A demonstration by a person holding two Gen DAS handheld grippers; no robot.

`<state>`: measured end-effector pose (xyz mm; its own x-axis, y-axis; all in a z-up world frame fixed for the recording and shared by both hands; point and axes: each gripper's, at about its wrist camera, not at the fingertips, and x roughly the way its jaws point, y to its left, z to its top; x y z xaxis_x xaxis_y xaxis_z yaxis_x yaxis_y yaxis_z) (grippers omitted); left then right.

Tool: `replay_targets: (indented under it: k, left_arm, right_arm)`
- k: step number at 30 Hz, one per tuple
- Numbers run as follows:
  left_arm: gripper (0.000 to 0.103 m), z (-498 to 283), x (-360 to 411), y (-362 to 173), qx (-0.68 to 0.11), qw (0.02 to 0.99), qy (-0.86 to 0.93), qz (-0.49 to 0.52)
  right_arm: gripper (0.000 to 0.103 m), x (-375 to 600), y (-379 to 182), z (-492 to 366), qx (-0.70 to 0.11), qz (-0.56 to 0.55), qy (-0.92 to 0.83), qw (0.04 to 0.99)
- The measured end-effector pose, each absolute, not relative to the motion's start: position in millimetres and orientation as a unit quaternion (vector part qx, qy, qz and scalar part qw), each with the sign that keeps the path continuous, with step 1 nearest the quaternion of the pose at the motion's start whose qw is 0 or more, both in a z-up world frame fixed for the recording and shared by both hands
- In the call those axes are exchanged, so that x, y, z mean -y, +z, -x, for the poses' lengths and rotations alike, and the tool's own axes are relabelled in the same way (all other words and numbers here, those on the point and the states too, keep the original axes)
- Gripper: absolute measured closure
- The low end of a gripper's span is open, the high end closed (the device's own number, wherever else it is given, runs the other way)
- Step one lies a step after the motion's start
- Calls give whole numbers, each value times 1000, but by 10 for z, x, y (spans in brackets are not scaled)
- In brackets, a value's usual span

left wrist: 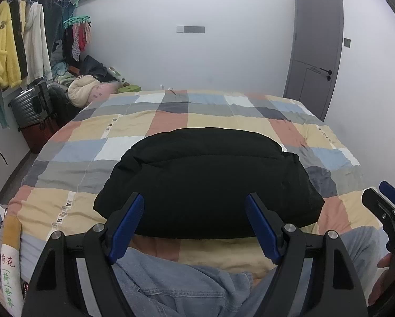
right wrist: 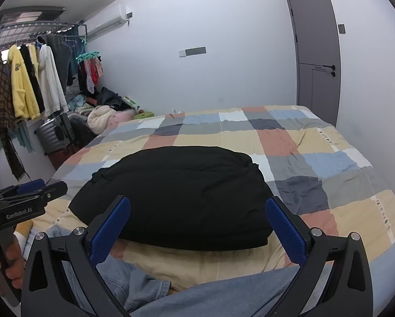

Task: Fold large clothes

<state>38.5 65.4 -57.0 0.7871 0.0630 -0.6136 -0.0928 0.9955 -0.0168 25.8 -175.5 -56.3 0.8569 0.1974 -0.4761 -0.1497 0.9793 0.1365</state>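
A black padded garment (left wrist: 208,182) lies folded into a thick bundle on the checked bedspread (left wrist: 118,124); it also shows in the right wrist view (right wrist: 176,195). My left gripper (left wrist: 194,224) is open and empty, held just in front of the bundle's near edge. My right gripper (right wrist: 197,227) is open and empty too, likewise in front of the near edge. Each gripper shows in the other's view: the right one (left wrist: 385,200) at the right edge, the left one (right wrist: 36,190) at the left edge.
Light blue denim (left wrist: 176,285) lies at the bed's near edge under both grippers. A clothes rack (right wrist: 25,84), a grey suitcase (left wrist: 31,105) and piled clothes (left wrist: 83,89) stand left of the bed. A grey door (right wrist: 316,52) is at the far right.
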Motion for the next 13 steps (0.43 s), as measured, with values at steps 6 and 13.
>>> replay_targets:
  k: [6, 13]
  left_arm:
    - [23, -386, -656, -574, -325, 945, 41, 23]
    - [23, -383, -654, -573, -325, 945, 40, 24]
  right_arm:
    - [0, 1761, -571, -259, -252, -48, 90, 962]
    - [0, 1770, -580, -261, -252, -48, 88, 962]
